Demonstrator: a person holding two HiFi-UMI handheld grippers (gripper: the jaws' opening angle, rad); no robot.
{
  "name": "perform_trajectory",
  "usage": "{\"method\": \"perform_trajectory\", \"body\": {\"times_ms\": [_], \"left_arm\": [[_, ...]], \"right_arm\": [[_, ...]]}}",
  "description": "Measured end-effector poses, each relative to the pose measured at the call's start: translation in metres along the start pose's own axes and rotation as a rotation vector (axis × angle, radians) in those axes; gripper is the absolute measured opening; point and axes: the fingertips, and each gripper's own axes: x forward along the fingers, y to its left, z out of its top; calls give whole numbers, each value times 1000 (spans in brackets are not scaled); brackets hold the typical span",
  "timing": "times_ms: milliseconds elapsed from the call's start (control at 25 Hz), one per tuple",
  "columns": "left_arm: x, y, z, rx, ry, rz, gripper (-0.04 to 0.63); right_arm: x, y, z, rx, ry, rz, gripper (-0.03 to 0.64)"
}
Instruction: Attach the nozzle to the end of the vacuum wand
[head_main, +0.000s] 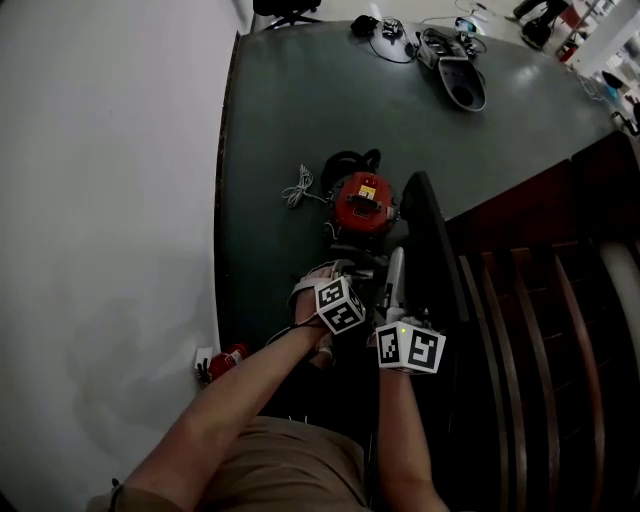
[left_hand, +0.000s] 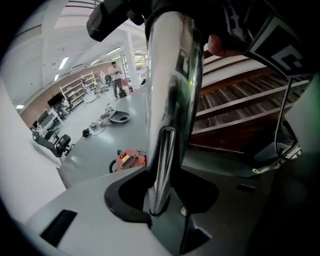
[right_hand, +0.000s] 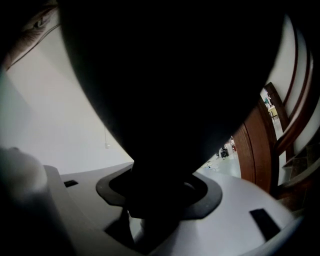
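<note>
Left gripper view looks along the left gripper (left_hand: 161, 200) – its two jaws are closed on a shiny chrome metal vacuum wand (left_hand: 172, 90), which rises from between them up to the top of the frame, where it meets dark parts I cannot make out. Right gripper view is nearly filled by a broad black plastic nozzle (right_hand: 170, 75); the right gripper (right_hand: 155, 210) clamps it with the jaws standing fairly wide around its bulk.

Head view shows both grippers close together, low in the frame, their marker cubes side by side. The wand runs just beside the long black nozzle, and whether the two are joined cannot be told. Just beyond them a round red vacuum canister (head_main: 362, 200) sits on the dark green floor surface (head_main: 290, 110), with a coiled white cable (head_main: 297, 187) just beside it. A dark slatted wooden seat (head_main: 540, 330) stands to the right.
</note>
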Motion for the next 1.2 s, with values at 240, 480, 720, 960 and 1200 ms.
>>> {"method": "perform_trajectory", "body": {"times_ms": [240, 480, 720, 960, 1200], "left_arm": [[-1, -6, 2, 30, -17, -23, 156], [0, -10, 7, 15, -41, 2, 156], [2, -13, 4, 35, -57, -27, 156], [-2, -17, 2, 43, -71, -86, 155], [3, -10, 0, 55, -62, -70, 155]], "right_arm": [[-7, 13, 4, -97, -32, 57, 252], [-10, -1, 4, -115, -26, -99, 252], [-11, 1, 1, -55, -49, 24, 252], [-12, 13, 1, -11, -80, 173, 252], [-10, 11, 0, 51, -68, 227, 252]]}}
